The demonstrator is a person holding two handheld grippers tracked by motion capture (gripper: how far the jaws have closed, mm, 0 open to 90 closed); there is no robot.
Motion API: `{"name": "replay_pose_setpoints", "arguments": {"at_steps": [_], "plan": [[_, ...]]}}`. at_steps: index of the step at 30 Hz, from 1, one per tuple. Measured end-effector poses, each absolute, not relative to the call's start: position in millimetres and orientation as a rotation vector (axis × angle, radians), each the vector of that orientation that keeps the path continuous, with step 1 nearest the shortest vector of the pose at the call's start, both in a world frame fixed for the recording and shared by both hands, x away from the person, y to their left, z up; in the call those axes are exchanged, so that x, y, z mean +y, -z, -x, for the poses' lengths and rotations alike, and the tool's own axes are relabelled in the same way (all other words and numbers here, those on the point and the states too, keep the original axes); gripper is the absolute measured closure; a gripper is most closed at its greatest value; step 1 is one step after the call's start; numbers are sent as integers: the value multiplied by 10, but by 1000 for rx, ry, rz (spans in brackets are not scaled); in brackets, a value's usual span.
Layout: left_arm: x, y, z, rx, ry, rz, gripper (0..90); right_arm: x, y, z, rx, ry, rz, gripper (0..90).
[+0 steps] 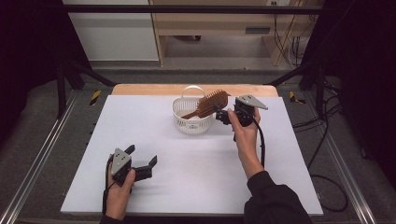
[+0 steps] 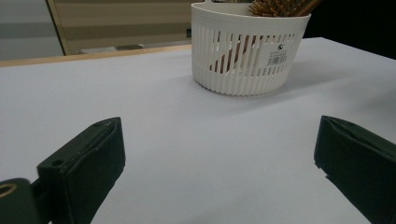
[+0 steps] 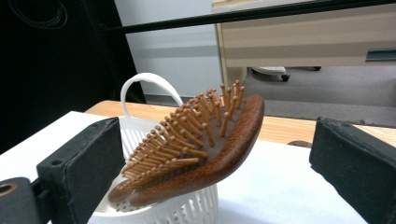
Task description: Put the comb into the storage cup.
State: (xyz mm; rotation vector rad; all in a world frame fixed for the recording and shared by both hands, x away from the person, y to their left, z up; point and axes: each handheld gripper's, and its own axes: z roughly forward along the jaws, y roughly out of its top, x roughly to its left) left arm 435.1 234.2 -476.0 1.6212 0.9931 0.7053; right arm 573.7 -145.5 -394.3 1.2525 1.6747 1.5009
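A wooden hairbrush [image 1: 212,102] leans in a white slotted basket [image 1: 192,126] at the table's far middle, handle down inside and bristled head over the right rim. My right gripper [image 1: 222,115] is just right of the basket, open. In the right gripper view the brush head [image 3: 201,144] lies between the two jaws, with a gap on each side, above the basket [image 3: 187,210]. My left gripper [image 1: 141,155] rests open near the front left of the table, with nothing in it. From the left gripper [image 2: 215,158], the basket [image 2: 243,60] and brush bristles [image 2: 280,7] stand far ahead.
A white sheet [image 1: 187,177] covers the table, with a wooden edge [image 1: 140,89] along the far side. A black frame bar [image 1: 187,8] crosses the back. Cables [image 1: 327,177] trail on the floor to the right.
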Motion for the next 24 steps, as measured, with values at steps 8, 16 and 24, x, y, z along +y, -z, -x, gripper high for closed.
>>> {"name": "replay_pose_setpoints", "arguments": {"at_steps": [8,16,24], "plan": [[2398,4760,-4359,1001,-720,-1619,21,-1494,3911,-5695,1663,-1503,-1249,53],[2451,4746,-4354,1002,-728,-1599,21,-1551,3833,-5652,1583,-1508,-1230,43],[2529,4746,-4358,1028,-739,-1577,20,-1582,3781,-5589,1552,-1543,-1200,43]]}}
